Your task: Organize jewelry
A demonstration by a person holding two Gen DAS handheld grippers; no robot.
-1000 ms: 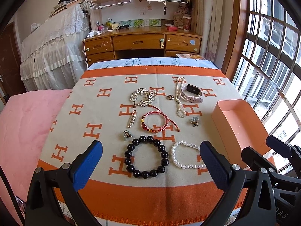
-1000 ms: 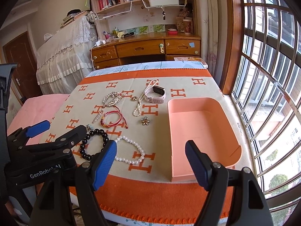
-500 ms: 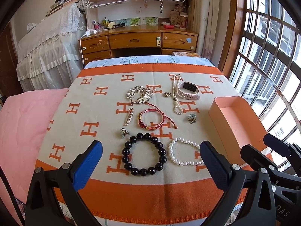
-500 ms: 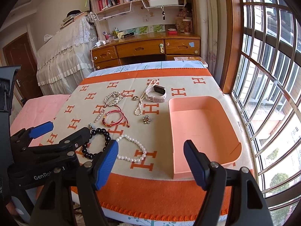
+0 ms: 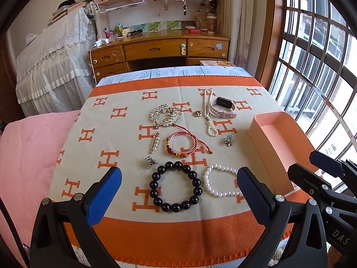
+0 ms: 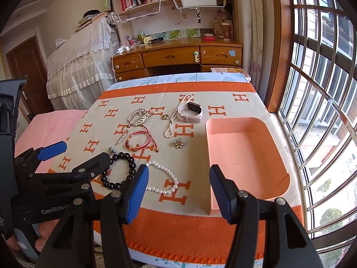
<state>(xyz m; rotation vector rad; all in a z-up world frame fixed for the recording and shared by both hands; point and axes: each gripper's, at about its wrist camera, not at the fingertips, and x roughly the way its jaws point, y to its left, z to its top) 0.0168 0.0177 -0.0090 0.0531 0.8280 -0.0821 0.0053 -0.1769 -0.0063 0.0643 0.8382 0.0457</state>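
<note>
Both grippers hang above the near orange edge of the blanket (image 5: 178, 241), with jaws spread wide and nothing between them. The left gripper (image 5: 179, 197) has the black bead bracelet (image 5: 176, 186) lying flat directly ahead of its gap, so I judge it the nearer one for that piece. The white pearl bracelet (image 6: 162, 177) lies just right of the black one, a little ahead and left of the right gripper (image 6: 178, 193). The pink tray (image 6: 247, 156) stands open on the right side, ahead of the right gripper. Farther away lie the red cord bracelet (image 5: 181, 144), the pearl necklace (image 5: 208, 114), whose long axis runs near to far, and the watch (image 5: 223, 109).
</note>
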